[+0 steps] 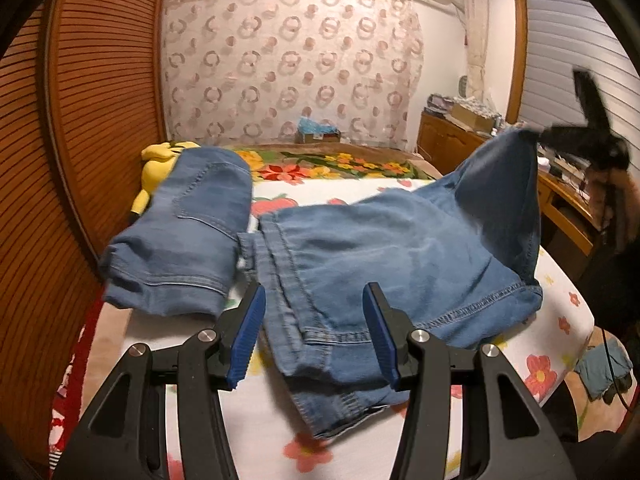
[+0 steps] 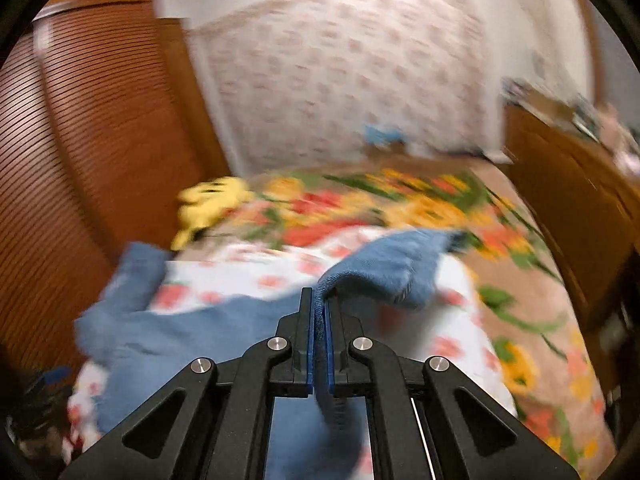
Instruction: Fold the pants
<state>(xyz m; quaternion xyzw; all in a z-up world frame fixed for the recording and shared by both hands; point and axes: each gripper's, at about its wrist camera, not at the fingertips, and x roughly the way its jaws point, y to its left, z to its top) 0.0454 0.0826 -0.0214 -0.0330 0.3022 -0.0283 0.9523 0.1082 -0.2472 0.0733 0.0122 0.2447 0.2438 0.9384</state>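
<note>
My right tongs (image 2: pixel 319 312) pinch a raised edge of the jeans (image 1: pixel 380 248), which sprawl across the flowered bed (image 1: pixel 560 300). My left tongs (image 1: pixel 314 332) gape wide over the near hem (another folded pair (image 1: pixel 188 236) lies just left).

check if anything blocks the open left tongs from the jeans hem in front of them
Nothing visible does. The left tongs are open with the jeans hem lying directly between them on the bed; the folded jeans sit off to the left.
</note>
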